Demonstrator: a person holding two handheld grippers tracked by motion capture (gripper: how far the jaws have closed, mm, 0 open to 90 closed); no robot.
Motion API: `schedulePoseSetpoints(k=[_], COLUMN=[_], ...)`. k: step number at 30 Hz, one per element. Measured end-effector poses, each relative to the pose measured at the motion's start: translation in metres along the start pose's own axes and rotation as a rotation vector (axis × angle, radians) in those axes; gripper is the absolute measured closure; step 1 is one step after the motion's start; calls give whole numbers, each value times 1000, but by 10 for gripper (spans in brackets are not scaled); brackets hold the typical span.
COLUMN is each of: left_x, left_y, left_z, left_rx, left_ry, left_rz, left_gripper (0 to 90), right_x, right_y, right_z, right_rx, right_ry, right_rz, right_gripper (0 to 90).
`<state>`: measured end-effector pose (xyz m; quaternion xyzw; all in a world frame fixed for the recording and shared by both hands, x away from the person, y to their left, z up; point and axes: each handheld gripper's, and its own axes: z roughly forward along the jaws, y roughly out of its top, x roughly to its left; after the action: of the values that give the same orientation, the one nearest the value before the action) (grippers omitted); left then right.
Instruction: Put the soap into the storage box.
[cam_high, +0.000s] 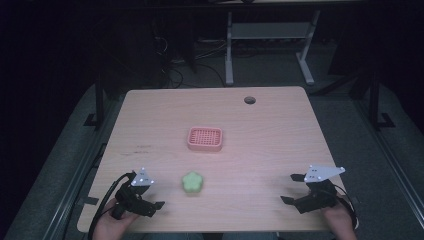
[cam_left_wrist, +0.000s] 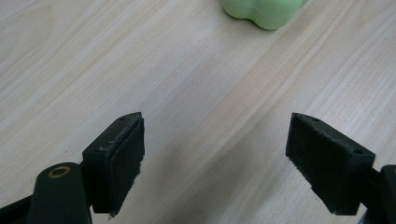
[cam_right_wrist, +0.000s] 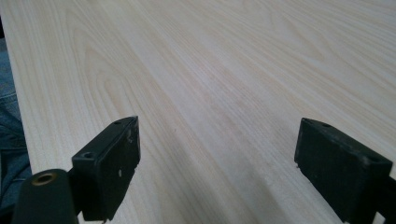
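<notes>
A light green, flower-shaped soft block (cam_high: 192, 182) lies on the wooden table (cam_high: 270, 145), near the front and left of centre. Behind it, around mid-table, sits a small pink slotted tray (cam_high: 205, 139). My left gripper (cam_high: 153, 198) rests at the front left, a short way left of the green block, open and holding nothing. In the left gripper view the block (cam_left_wrist: 264, 11) lies ahead, beyond the open gripper (cam_left_wrist: 217, 135). At the front right my right gripper (cam_high: 290, 188) is open over bare wood, and its own view shows the same open gripper (cam_right_wrist: 217, 140) with nothing between the jaws.
A round cable hole (cam_high: 249, 100) is set in the table near its far edge. A white desk frame (cam_high: 270, 45) stands on the dark floor behind. The table's near edge and a person's jeans (cam_right_wrist: 9, 140) are at the left of the right gripper view.
</notes>
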<state>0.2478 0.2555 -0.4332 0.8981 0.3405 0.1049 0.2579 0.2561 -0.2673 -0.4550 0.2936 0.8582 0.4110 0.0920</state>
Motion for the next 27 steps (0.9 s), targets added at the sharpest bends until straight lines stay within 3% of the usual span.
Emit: schedulePoseSetpoints(k=[12,27], left_x=[-4,-14], left_y=[3,16], left_z=[0,4], left_rx=[-3,-2], left_ry=[2,-8], left_rz=[6,45], left_gripper=[196,195], right_x=[1,2], right_y=[0,1], right_z=[0,-1], right_rx=[-1,-1], right_ry=[5,1], right_rz=[-5,-6], right_gripper=[138,138])
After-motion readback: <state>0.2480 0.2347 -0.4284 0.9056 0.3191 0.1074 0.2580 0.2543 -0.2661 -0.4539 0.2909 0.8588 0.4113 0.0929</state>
